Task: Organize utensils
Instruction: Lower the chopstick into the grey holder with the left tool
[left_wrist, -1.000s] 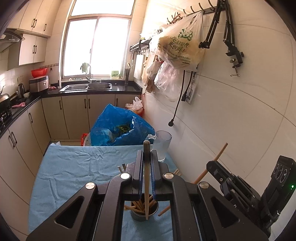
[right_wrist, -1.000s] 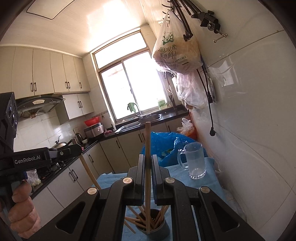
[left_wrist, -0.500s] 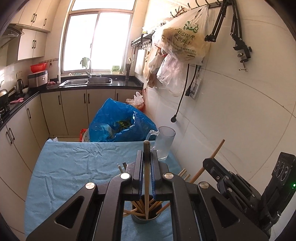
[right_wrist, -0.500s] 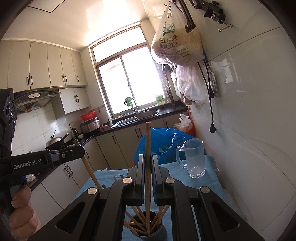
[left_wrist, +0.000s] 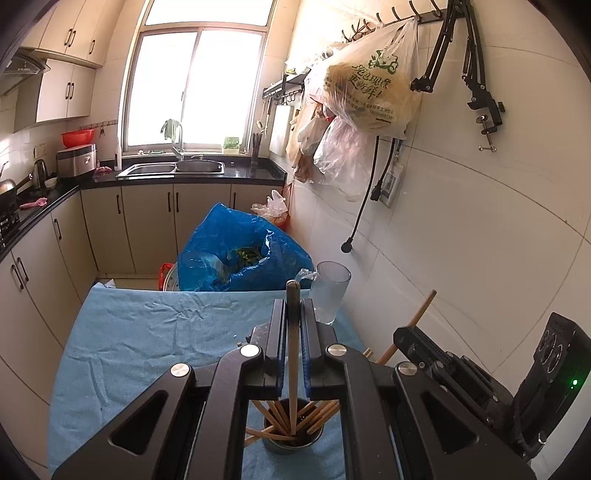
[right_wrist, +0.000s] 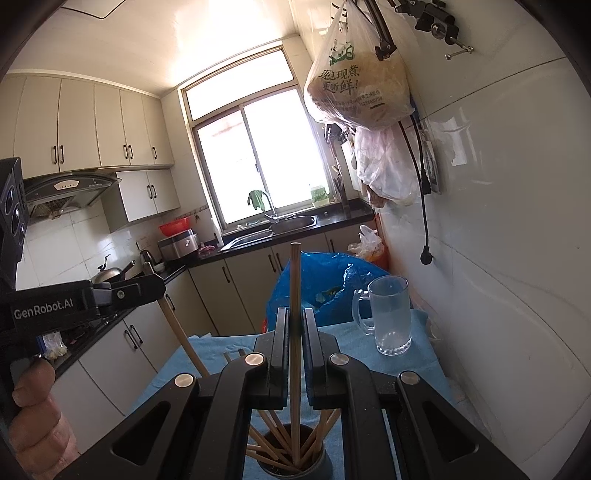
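My left gripper (left_wrist: 293, 306) is shut on a wooden chopstick (left_wrist: 292, 354) held upright, its lower end inside a metal cup (left_wrist: 293, 441) that holds several chopsticks. The cup stands on a blue cloth (left_wrist: 147, 332). My right gripper (right_wrist: 294, 314) is shut on a second chopstick (right_wrist: 294, 280), also upright with its tip down in the same cup (right_wrist: 325, 461). Each gripper shows in the other's view: the right gripper (left_wrist: 402, 338) with its slanted stick at the right, and the left gripper (right_wrist: 155, 288) with its stick at the left, a hand on its handle.
A glass mug (right_wrist: 391, 317) stands on the cloth near the white tiled wall (left_wrist: 461, 240). Beyond the table's far edge sits a blue plastic bag (left_wrist: 236, 254). Plastic bags (left_wrist: 369, 92) and a cable hang from the wall. Cabinets and a sink line the back.
Both grippers have drifted a little and dipped slightly over the cup, each still gripping its chopstick. The cup sits a bit lower in both views.
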